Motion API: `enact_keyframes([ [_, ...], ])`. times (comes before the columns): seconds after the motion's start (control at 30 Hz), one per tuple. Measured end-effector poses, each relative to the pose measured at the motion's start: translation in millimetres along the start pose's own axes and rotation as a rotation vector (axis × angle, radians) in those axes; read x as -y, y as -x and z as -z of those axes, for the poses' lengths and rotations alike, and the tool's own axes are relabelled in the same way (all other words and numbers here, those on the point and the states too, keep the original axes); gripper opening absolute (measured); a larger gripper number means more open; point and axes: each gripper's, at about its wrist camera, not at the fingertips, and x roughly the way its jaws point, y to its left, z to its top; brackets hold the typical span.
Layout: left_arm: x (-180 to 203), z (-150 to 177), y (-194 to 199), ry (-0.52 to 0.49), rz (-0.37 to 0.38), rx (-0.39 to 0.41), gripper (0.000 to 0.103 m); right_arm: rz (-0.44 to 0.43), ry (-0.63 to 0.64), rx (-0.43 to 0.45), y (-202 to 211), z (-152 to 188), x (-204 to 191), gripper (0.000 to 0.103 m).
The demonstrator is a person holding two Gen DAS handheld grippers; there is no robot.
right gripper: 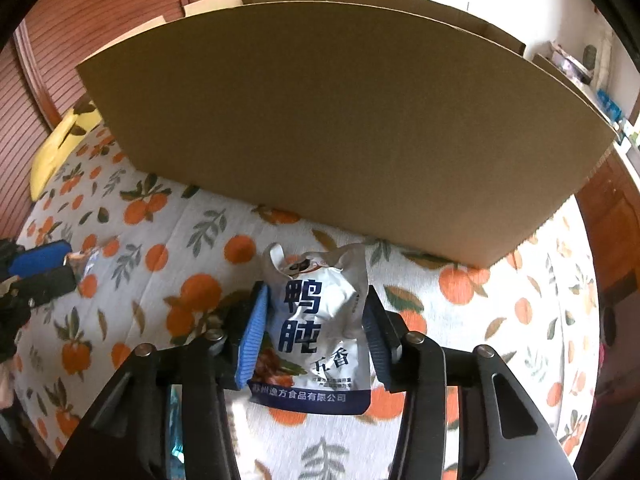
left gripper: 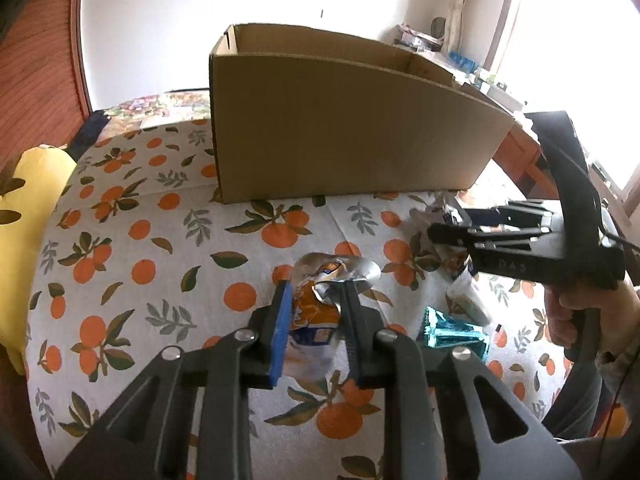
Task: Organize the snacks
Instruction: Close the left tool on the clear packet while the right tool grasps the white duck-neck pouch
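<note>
My left gripper [left gripper: 316,292] is shut on an orange and white snack packet [left gripper: 316,312] just above the tablecloth. My right gripper [right gripper: 316,304] is shut on a white snack pouch with blue characters [right gripper: 320,320], held above the table in front of the box. The open cardboard box [left gripper: 340,128] stands at the back of the table; it fills the right wrist view [right gripper: 340,120]. A teal snack packet [left gripper: 452,332] lies to the right of my left gripper. The right gripper shows in the left wrist view [left gripper: 444,228].
The table carries an orange-print cloth [left gripper: 160,240]. A yellow cushion [left gripper: 28,208] sits at the left edge. A white wrapper [left gripper: 468,296] lies under the right gripper. A cluttered wooden desk [left gripper: 516,152] stands behind the box on the right.
</note>
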Motion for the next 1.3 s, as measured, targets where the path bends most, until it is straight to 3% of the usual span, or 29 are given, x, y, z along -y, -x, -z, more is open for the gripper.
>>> enact_keyframes([
  [0.07,2.5,-1.6,4.0,-0.006,0.01,0.009,0.002,-0.009,-0.001,0.008,5.0,4.9,-3.4,0.045],
  [0.2,5.7,-0.4,-10.3,-0.041,-0.055,-0.044,0.001,-0.031,-0.006,0.025,12.2,8.4,0.7,0.043],
  [0.27,3.0,2.0,-17.1,-0.028,-0.043,-0.073,0.003,-0.034,-0.004,0.019,12.0,10.1,-0.5,0.04],
  [0.43,7.1,0.6,-2.4,-0.061,-0.026,-0.003,0.031,-0.049,-0.026,0.038,19.1,12.9,13.5,0.036],
  [0.5,9.2,-2.4,-1.1,-0.096,-0.035,0.002,0.036,-0.052,-0.023,0.043,21.3,11.9,15.6,0.034],
  [0.67,9.8,-11.5,-8.1,-0.206,-0.046,-0.019,0.037,-0.061,-0.031,0.043,21.2,10.9,19.7,0.033],
  [0.87,11.7,-18.6,-23.8,-0.395,-0.017,-0.113,0.039,-0.076,-0.037,0.046,23.1,12.7,22.9,0.034],
  [1.0,9.1,-19.7,-38.2,-0.424,0.049,-0.198,0.041,-0.068,-0.013,0.053,24.6,12.9,20.5,0.034],
  [1.3,7.2,-15.5,-36.0,-0.443,0.085,-0.244,0.043,-0.09,-0.025,0.051,22.4,13.8,23.7,0.034],
])
